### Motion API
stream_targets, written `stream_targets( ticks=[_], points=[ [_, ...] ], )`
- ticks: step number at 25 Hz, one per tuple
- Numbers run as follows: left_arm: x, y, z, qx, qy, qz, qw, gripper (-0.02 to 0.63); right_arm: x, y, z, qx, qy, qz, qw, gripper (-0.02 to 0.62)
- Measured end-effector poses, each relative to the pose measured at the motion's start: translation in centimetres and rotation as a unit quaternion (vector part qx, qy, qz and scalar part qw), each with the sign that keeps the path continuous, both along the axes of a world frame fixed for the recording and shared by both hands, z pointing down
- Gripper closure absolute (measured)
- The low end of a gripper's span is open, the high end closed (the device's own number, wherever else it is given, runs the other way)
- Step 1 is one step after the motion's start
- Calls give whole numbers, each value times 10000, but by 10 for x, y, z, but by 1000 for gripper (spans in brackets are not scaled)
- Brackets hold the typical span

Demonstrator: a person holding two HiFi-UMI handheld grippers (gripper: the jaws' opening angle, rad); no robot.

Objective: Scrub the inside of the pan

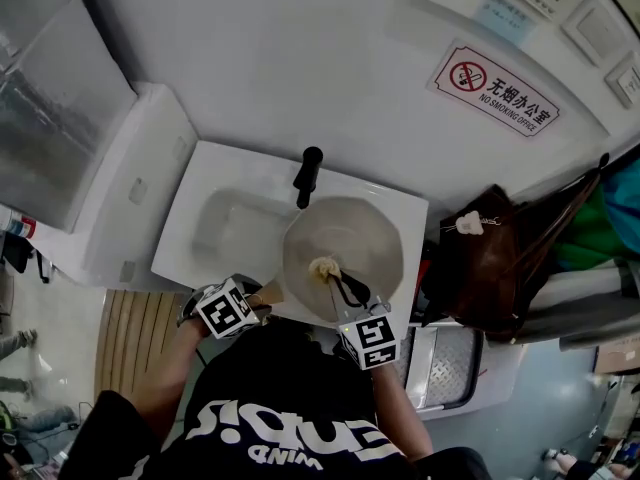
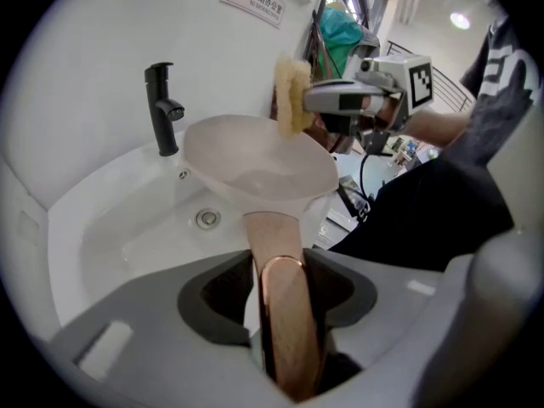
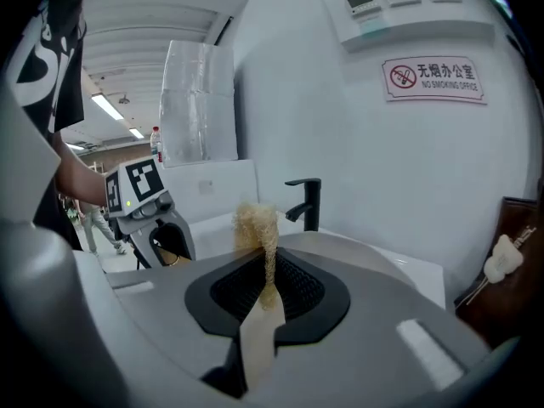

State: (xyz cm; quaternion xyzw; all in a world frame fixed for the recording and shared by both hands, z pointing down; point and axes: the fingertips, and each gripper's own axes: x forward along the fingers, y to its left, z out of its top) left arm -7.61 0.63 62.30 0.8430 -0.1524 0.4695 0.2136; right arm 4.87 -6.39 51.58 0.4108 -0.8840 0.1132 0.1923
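Observation:
A pale round pan (image 1: pixel 360 238) hangs over the right part of the white sink (image 1: pixel 190 258). My left gripper (image 1: pixel 262 293) is shut on its tan, copper-tipped handle (image 2: pixel 283 313), which runs straight between the jaws of the left gripper (image 2: pixel 276 266). The right gripper (image 1: pixel 345 286) is shut on a scrubber with a flat tan stem and a pale fibre head (image 1: pixel 323 267). In the head view that head lies inside the pan. Seen from the left gripper view, the fibre head (image 2: pixel 292 96) stands at the pan's (image 2: pixel 259 164) far rim. In the right gripper view the scrubber (image 3: pixel 255 223) sticks up between the right gripper's (image 3: pixel 265 270) jaws.
A black faucet (image 1: pixel 308 173) stands at the sink's back edge, just behind the pan. The drain (image 2: pixel 207 218) lies in the basin below it. A brown bag (image 1: pixel 490 258) hangs to the right. A no-smoking sign (image 1: pixel 495 93) is on the white wall.

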Motion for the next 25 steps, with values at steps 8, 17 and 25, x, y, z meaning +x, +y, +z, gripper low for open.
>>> stream_targets(
  ticks=[8,17,25],
  points=[
    [0,-1,-10,-54,-39,-60,10000,430,-29,-8,45,-195,763,-477,9958,557],
    [-2,-1,-8,-94,-57,-72,9999,430,-49,-26,85,-533,1325,-832,9862,557],
    [-1,-1,-9,-149,-68,-91,9998,430,-66,-34,95,-605,1415,-1109,9818,557]
  ],
)
